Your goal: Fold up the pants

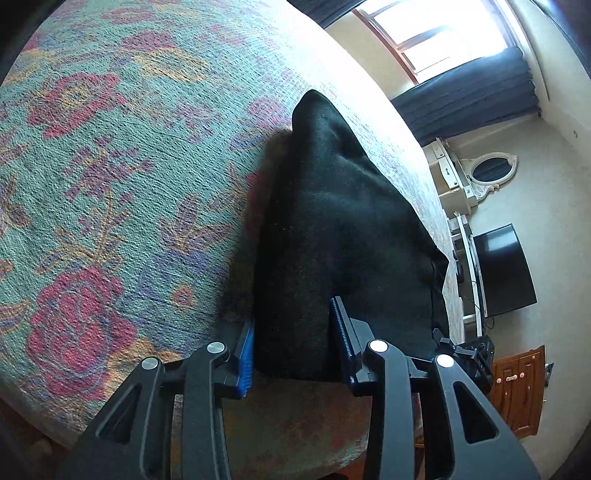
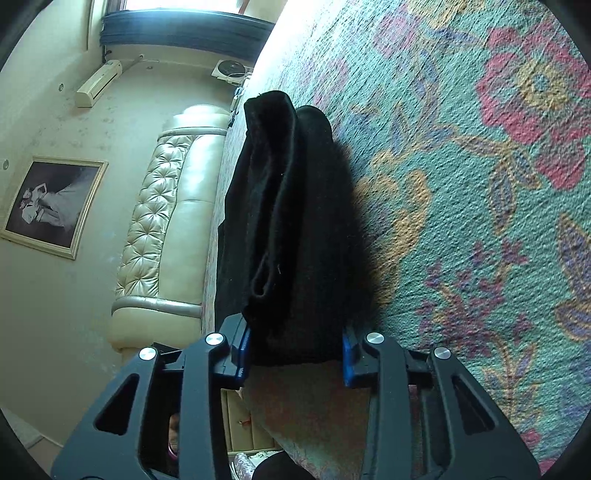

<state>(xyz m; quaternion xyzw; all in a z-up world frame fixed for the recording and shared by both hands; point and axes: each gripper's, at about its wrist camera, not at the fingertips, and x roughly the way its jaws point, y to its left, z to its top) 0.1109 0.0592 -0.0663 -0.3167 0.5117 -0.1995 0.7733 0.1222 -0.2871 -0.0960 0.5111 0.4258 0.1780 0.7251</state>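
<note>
Black pants, folded into a thick bundle, are lifted off the floral bedspread near its edge. My left gripper is shut on the bundle's near end, with its blue pads pressing the fabric from both sides. In the right wrist view the same black pants show several stacked layers. My right gripper is shut on their near end, blue pads against the cloth. The pants cast a shadow on the bedspread.
Beyond the bed edge are a dark TV, a wooden cabinet, an oval mirror and a bright window. On the other side stand a cream tufted headboard, a framed picture and an air conditioner.
</note>
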